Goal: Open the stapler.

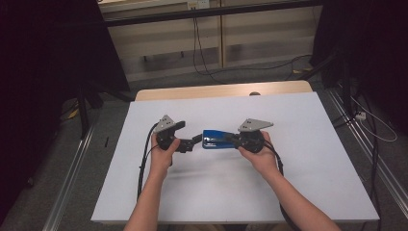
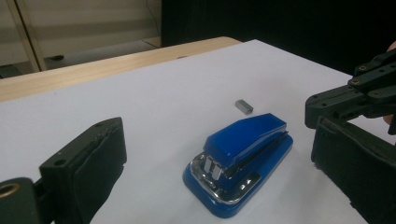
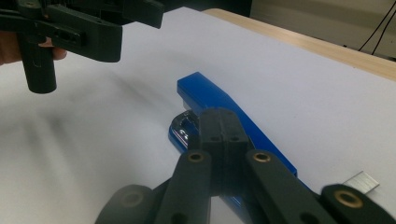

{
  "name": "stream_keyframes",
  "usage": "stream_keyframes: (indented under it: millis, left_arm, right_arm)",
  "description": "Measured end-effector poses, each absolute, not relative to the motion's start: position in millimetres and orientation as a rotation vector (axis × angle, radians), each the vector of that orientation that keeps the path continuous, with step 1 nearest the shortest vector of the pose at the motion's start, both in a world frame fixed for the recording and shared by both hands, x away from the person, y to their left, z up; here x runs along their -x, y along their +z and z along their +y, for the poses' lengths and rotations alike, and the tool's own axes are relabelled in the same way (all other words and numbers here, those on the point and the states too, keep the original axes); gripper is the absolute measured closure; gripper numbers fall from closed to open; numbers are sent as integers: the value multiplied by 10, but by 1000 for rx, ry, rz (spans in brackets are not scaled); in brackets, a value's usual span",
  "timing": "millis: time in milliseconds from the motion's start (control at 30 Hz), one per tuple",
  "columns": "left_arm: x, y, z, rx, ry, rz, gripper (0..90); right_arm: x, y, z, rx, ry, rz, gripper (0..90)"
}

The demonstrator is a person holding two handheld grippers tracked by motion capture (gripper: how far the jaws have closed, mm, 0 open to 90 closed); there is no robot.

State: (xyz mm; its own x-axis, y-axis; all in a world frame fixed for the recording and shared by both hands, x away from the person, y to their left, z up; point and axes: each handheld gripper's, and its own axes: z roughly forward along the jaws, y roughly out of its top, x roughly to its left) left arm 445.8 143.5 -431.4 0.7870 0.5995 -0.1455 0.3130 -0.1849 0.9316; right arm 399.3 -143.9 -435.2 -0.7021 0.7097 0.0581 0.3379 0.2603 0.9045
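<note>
A blue stapler (image 1: 215,139) (image 2: 243,158) (image 3: 205,95) lies flat on the white table top (image 1: 216,192), its metal mouth toward my left gripper (image 1: 188,133) (image 2: 217,140). That gripper is open, with one jaw on either side of the stapler's front end and not touching it. My right gripper (image 1: 230,139) (image 3: 224,121) is shut, pads pressed together with nothing between them, and hovers over the stapler's rear end. A small grey strip of staples (image 2: 243,107) (image 3: 360,182) lies on the table just beyond the stapler.
A wooden edge (image 1: 221,90) runs along the far side of the table. Dark stands and curtains flank both sides, and cables (image 1: 202,57) lie on the floor behind. Each gripper trails a black cable (image 1: 144,159) toward the near edge.
</note>
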Motion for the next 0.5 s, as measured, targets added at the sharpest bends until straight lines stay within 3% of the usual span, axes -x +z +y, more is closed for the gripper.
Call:
stream_keyframes:
  millis: [500]
  left_arm:
    - [-4458, -4325, 1454, -1816, 301, 709, 33]
  right_arm:
    - [-4065, -4490, -1217, -905, 1344, 2272, 900]
